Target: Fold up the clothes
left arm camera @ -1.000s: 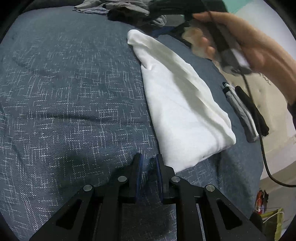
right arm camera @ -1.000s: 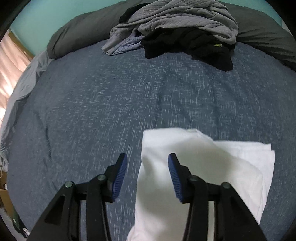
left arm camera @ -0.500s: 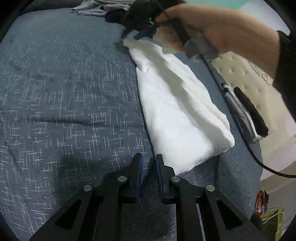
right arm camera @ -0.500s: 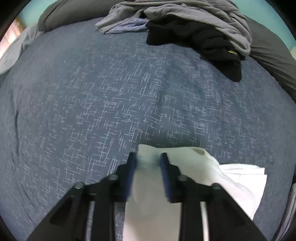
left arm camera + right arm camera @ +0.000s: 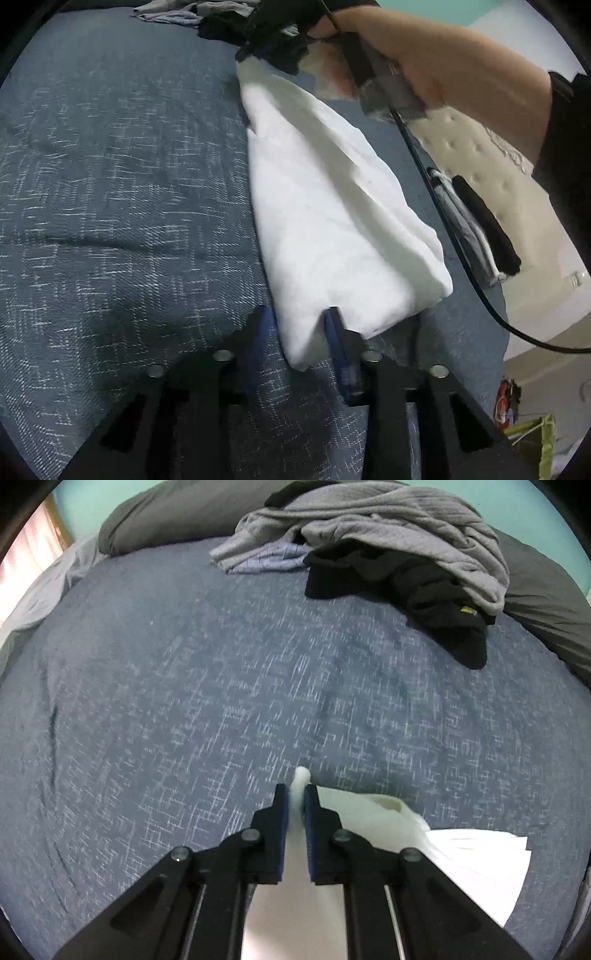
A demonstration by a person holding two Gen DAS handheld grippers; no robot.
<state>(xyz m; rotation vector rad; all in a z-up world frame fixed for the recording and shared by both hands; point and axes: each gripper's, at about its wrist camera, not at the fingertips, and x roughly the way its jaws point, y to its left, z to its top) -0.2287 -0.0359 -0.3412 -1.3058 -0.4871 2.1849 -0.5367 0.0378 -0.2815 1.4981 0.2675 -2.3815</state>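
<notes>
**Two grippers on one white garment**

Right gripper [image 5: 295, 805]: jaws pressed together on the far corner of the white garment [image 5: 332, 206], a small tuft of cloth showing past the blue pads [image 5: 282, 834]. Left gripper [image 5: 299, 332]: jaws spread, the garment's near corner lying between them; its right pad [image 5: 334, 339] touches the cloth, its left pad stands just apart from it.

The garment, one folded white piece, lies on the blue bedspread [image 5: 110, 221] between the two grippers, its long axis running from one to the other. A hand [image 5: 424, 62] holds the right gripper above the garment's far end; a black cable [image 5: 461, 251] hangs from it, crossing beside the garment.

Beyond the garment's far end, a heap [image 5: 388, 546] of unfolded clothes: one grey, one black, one pale blue piece can be told. Behind the heap lie two dark pillows [image 5: 166, 520]. Beside the garment, at the bedspread's edge, a folded stack [image 5: 476, 225] of dark and grey pieces; their number cannot be told.
</notes>
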